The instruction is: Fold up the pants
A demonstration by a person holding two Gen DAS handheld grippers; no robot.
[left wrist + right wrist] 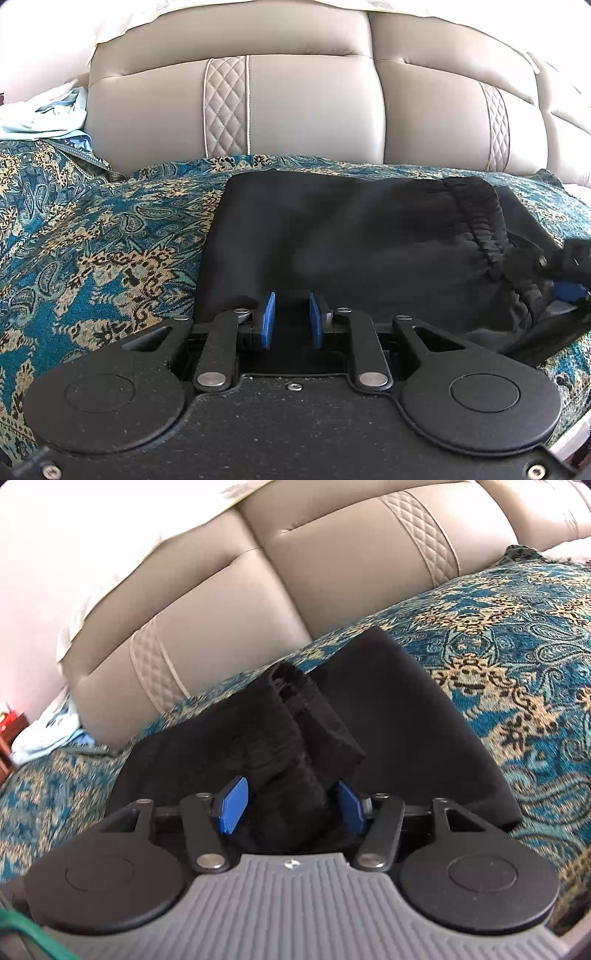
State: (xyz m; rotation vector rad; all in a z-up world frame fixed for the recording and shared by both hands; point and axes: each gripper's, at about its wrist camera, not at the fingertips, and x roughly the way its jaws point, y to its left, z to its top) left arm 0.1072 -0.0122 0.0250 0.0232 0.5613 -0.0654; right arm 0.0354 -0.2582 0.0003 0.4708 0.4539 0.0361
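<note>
We see our left claw (291, 320) pinching the smooth black pants (332, 236) lying flat ahead on the woven paisley throw (92, 236). Right claw (295, 805) is spread around the bunched, fuzzy waistband (288, 731), pads not visibly pressing; padded leather sofa back (295, 110) beyond.

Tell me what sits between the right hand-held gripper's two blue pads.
A bunched fold of the black fabric pants, waistband end, fills the gap between the right hand-held gripper pads, clearest in the right wrist view.
</note>
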